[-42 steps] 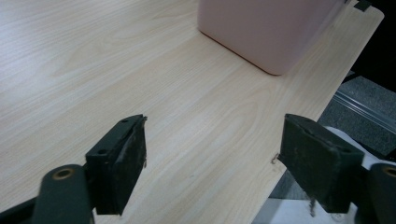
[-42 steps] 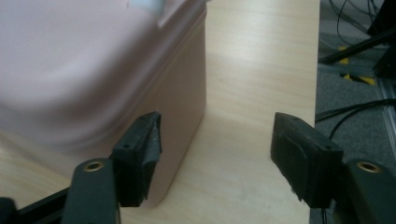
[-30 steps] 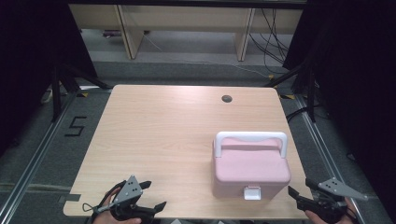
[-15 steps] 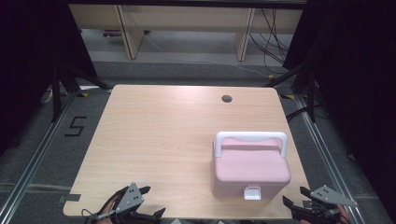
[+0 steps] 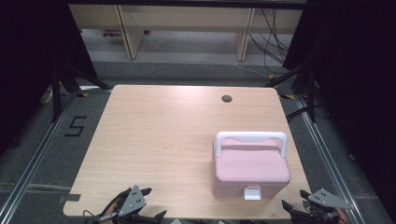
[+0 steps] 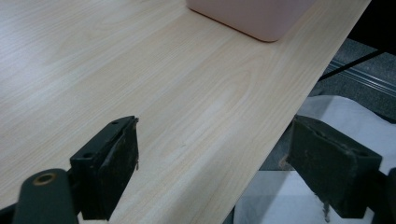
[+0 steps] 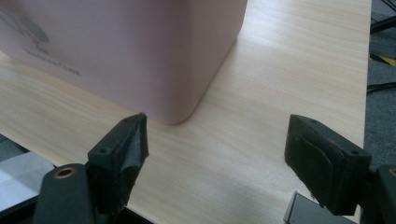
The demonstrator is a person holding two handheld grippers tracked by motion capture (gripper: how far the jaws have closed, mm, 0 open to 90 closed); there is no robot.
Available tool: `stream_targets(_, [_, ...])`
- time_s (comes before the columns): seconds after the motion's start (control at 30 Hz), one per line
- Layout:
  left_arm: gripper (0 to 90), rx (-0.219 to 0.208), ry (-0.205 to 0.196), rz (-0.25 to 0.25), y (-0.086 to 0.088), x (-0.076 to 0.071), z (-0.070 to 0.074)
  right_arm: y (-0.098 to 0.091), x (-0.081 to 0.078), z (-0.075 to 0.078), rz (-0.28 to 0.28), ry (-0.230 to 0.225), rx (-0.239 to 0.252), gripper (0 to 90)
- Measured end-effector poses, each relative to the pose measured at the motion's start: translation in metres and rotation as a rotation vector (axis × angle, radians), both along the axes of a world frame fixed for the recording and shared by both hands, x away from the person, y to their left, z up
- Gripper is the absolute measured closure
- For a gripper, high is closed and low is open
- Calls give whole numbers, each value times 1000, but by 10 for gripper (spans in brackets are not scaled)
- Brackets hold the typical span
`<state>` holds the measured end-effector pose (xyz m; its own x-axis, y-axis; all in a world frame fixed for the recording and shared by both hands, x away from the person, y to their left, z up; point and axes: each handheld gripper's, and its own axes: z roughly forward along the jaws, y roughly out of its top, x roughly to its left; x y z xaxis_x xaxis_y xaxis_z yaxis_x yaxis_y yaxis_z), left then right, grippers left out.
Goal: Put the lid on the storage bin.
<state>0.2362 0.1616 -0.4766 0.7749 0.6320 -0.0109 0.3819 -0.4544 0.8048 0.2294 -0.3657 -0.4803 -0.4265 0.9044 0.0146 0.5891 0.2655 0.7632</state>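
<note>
Down at the near edge of the wooden table (image 5: 154,140), toward its left corner, the left gripper (image 5: 144,212) sits low with its grey three-cornered plate showing in the high view. In the left gripper view its jaws stand wide apart with nothing between them: one black jaw is over the tabletop, the other hangs past the table's edge, above a pale sheet on the floor (image 6: 280,205).

The pink box (image 5: 250,168) rests on the right half of the table, near the front edge, lid down, with a white handle (image 5: 251,138) arched over the far side of the lid and a white latch (image 5: 251,192) on the front face. It lies well apart from the left gripper (a corner of it shows at the top of that gripper's view).

At the front right corner of the table the right gripper (image 5: 299,211) sits just beside the box, to its right and nearer the person. Its jaws are also spread wide and hold nothing; in the right gripper view the box's rounded bottom corner (image 7: 180,114) lies close ahead of the left-hand jaw, not touching it. Faint dark lettering (image 7: 51,63) marks the box's side, too blurred to read.
</note>
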Motion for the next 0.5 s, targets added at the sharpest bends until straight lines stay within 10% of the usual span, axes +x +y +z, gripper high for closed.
stream_targets(0.5, [155,-5,0,3,-2,0,-3,4,-2,-7,2,48,-1,220])
